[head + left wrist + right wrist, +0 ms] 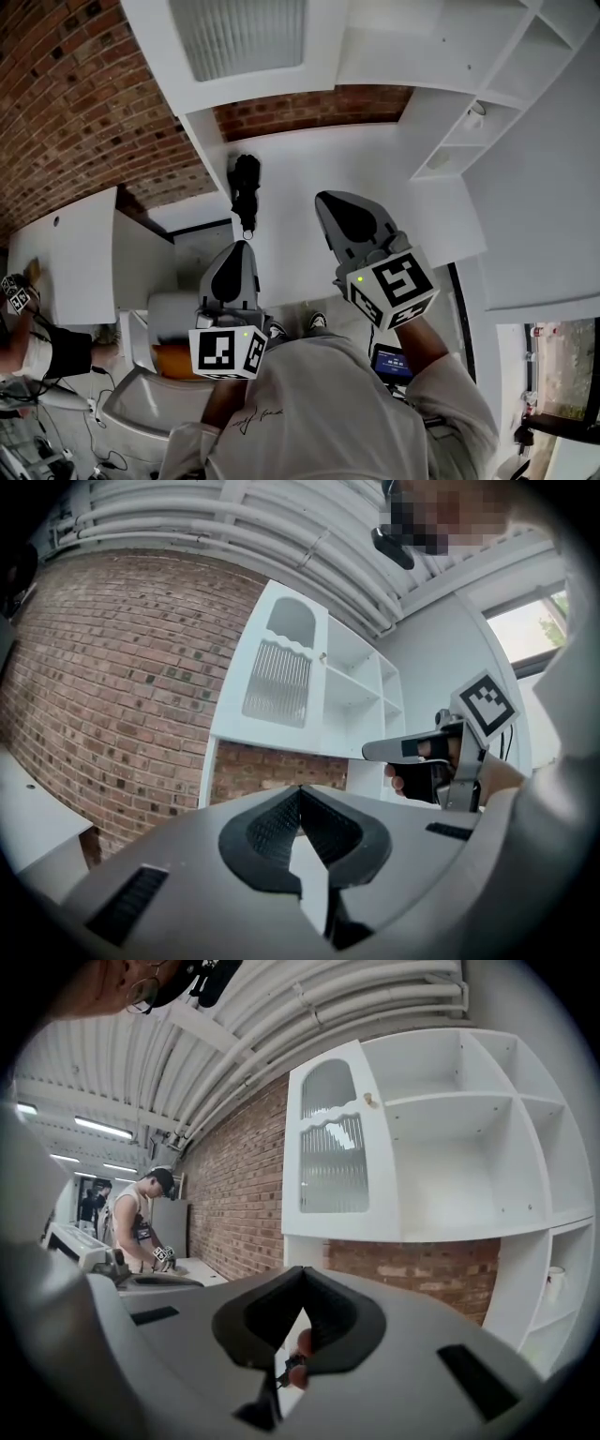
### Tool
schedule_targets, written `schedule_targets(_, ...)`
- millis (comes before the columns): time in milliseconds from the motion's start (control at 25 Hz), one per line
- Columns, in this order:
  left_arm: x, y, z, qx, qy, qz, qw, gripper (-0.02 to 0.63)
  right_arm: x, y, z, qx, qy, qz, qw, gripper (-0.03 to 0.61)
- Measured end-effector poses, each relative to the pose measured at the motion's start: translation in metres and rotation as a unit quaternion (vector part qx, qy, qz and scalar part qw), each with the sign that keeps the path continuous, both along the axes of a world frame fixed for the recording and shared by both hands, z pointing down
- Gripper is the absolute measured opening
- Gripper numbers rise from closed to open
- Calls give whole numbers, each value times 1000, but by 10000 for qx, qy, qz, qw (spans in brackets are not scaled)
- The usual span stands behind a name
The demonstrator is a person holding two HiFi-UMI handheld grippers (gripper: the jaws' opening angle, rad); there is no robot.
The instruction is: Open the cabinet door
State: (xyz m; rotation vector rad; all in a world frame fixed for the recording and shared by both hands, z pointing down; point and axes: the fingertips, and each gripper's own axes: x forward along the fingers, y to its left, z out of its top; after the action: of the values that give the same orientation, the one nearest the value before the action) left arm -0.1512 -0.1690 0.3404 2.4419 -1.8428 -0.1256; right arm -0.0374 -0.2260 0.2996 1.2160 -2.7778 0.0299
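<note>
Hanging on the brick wall (234, 1185), the white cabinet (441, 1194) shows a row of open compartments. Its door (323, 1227), set with a ribbed glass pane (330, 1171), is at the left end. From where I stand the door looks swung outward on its left edge, with the small knob (368, 1100) on the free side. In one of the narrow shelves at the far right sits a small pale object (554, 1283) that I can't name.

The left gripper (242, 248) and the right gripper (328, 202) are both raised in front of the cabinet, side by side and apart from the door. Each has its jaws pressed together with nothing pinched between them.

Below the cabinet runs a white counter (375, 178), and a dark object (246, 192) stands on it near the wall. Further left, a white table (66, 253) sits along the same brickwork, and another person (141, 1222) stands there bent over their own work. Overhead, pale pipes (309, 1016) run across a ribbed ceiling lit by strip lights.
</note>
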Motion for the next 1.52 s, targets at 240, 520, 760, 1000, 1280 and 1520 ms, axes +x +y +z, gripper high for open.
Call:
schedule_targets(240,2,-5,6,-28,5,-40,10000,14,5,-31,-9,237,116,238,9994,26)
schedule_targets(520,3,-8,10,-49,38,-54,10000,14,8,-58,-22,467,81,279,9985,34)
schedule_targets(760,1,-12,11,-55,58,-27,10000,14,9,-85,-25,576,224,338,9975,57)
schedule_targets(1000,0,-17,9,-16,41,-39,10000,14,15,-106,-31,661,213,407,9968,87)
schedule_targets(1280,-3,-19,5,82,-36,-24,10000,14,21,-133,-44,696,186,440,9964,126)
schedule_targets(1520,1,-20,4,79,-215,-73,9997,14,20,-153,-43,670,223,324,9970,176)
